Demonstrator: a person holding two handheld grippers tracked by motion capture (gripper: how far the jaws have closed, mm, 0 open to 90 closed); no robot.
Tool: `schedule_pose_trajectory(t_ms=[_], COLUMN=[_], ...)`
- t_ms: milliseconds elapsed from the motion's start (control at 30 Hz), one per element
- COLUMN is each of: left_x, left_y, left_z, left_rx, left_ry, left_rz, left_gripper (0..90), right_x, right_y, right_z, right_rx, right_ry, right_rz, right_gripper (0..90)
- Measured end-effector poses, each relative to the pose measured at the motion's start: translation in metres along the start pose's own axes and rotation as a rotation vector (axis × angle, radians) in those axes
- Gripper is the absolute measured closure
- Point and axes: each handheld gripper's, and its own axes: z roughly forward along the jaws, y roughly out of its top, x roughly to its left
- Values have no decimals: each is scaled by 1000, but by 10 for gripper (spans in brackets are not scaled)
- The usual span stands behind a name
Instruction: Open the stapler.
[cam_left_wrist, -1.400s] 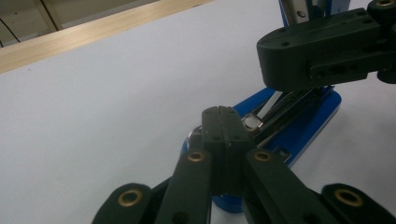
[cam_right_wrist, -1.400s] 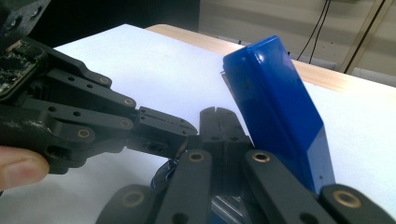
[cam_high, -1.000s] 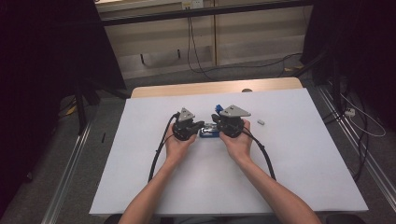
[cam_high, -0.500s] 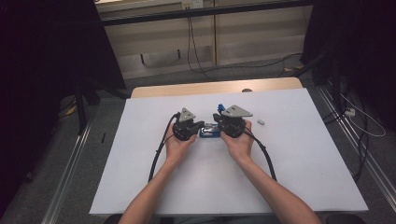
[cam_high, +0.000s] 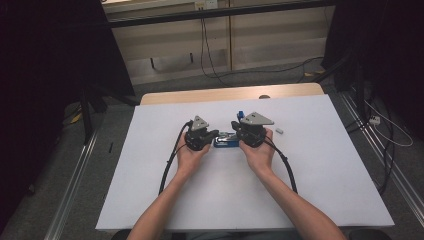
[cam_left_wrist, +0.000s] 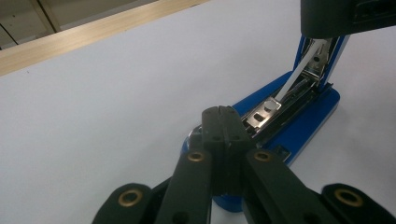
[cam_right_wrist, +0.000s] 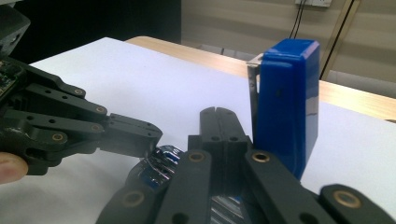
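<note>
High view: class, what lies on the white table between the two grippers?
A blue stapler, opened up, lies between the left gripper and the right gripper, in the high view.

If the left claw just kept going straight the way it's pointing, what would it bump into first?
Most likely the open blue stapler. The left claw, jaws shut, has its tip right at the stapler's low end, with the metal staple channel just ahead. Whether it already touches is hard to tell.
</note>
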Motion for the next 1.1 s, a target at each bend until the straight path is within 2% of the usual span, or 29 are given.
schedule_pose_trajectory(t_ms=[267, 567, 967, 1100], left_x=[0, 1, 0, 1], left_y=[0, 0, 0, 0], left_z=[0, 0, 0, 0], left_rx=[2, 5, 5, 5], left_ry=[-4, -3, -5, -5], left_rz=[-6, -8, -17, -17], left_gripper=[900, 900, 900, 900], right_x=[-6, -5, -7, -7], right_y=[-1, -1, -3, -4], right_z=[-6, -7, -8, -10], right_rx=[2, 0, 0, -9], right_ry=[-1, -18, -1, -23], right_rz=[11, 11, 15, 10], right_gripper=[900, 900, 900, 900])
